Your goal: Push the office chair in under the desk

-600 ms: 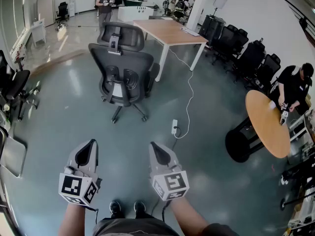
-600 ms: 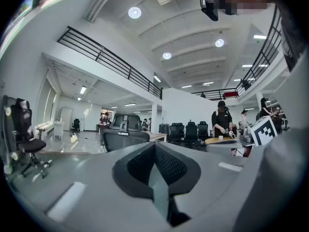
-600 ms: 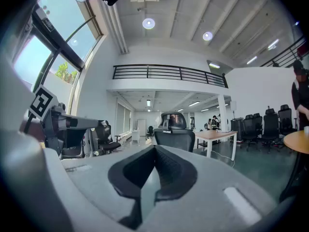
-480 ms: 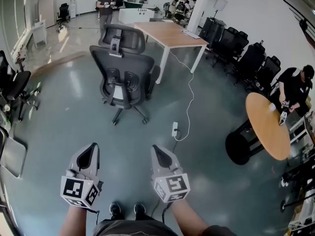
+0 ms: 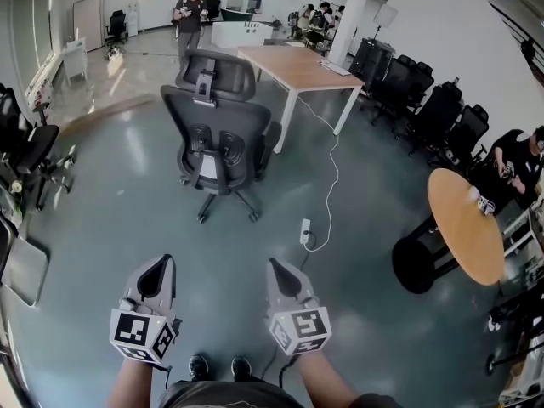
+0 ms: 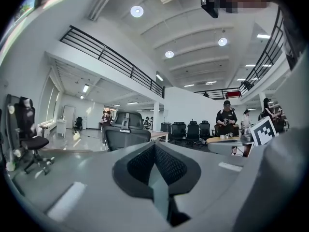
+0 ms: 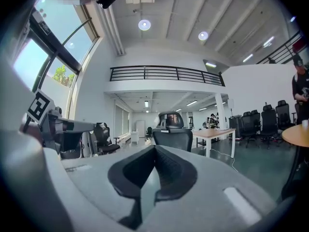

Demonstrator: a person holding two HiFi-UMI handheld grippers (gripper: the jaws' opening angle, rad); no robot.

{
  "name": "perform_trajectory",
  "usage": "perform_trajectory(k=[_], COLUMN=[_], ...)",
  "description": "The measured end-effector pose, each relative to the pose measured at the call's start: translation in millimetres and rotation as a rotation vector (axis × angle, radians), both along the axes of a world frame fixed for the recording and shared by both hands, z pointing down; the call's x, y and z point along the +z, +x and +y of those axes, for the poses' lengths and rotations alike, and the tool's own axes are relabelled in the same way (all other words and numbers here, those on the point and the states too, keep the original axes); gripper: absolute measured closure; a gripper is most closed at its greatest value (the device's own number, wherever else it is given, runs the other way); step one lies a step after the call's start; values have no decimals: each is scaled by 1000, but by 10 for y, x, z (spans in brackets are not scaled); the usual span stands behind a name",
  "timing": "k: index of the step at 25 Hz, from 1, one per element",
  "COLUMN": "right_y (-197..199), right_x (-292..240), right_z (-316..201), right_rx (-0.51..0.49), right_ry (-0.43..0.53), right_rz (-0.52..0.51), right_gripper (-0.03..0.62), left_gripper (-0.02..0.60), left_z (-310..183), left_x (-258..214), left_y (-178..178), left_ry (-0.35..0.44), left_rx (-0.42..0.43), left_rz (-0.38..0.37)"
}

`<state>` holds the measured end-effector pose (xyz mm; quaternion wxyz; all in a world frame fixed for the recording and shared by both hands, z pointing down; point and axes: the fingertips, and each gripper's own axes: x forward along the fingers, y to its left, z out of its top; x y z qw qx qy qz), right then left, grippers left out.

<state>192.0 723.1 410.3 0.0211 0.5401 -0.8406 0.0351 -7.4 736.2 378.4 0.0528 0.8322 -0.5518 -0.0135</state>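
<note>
A black office chair (image 5: 223, 142) with a headrest stands on the grey floor, its back towards me, left of a wooden desk (image 5: 297, 66) with white legs. Both gripper views show the chair (image 6: 126, 132) (image 7: 173, 131) ahead in the distance. My left gripper (image 5: 161, 266) and right gripper (image 5: 274, 267) are held low in front of me, side by side, well short of the chair. Both are shut with nothing between their jaws.
A white cable and power strip (image 5: 304, 226) lie on the floor right of the chair. A round wooden table (image 5: 464, 226) stands at the right, black chairs (image 5: 425, 100) line the right wall, another chair (image 5: 30, 155) is at the left. A person (image 5: 189, 19) stands behind.
The view has shifted slightly; the chair and desk sit a little lower and closer in the head view. Both grippers stay shut and side by side.
</note>
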Motion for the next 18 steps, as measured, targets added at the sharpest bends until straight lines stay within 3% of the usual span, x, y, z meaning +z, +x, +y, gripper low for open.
perform_trajectory(k=[11, 18], right_y=[231, 241], right_x=[32, -31], right_z=[-139, -288], right_rx=[-10, -54], right_ry=[5, 65], right_rz=[-32, -13], right_gripper=[603, 603], left_gripper=[563, 563], left_z=[-42, -55], left_x=[4, 146], left_y=[138, 219], left_ry=[8, -1], left_rx=[-45, -68], left_rz=[0, -25])
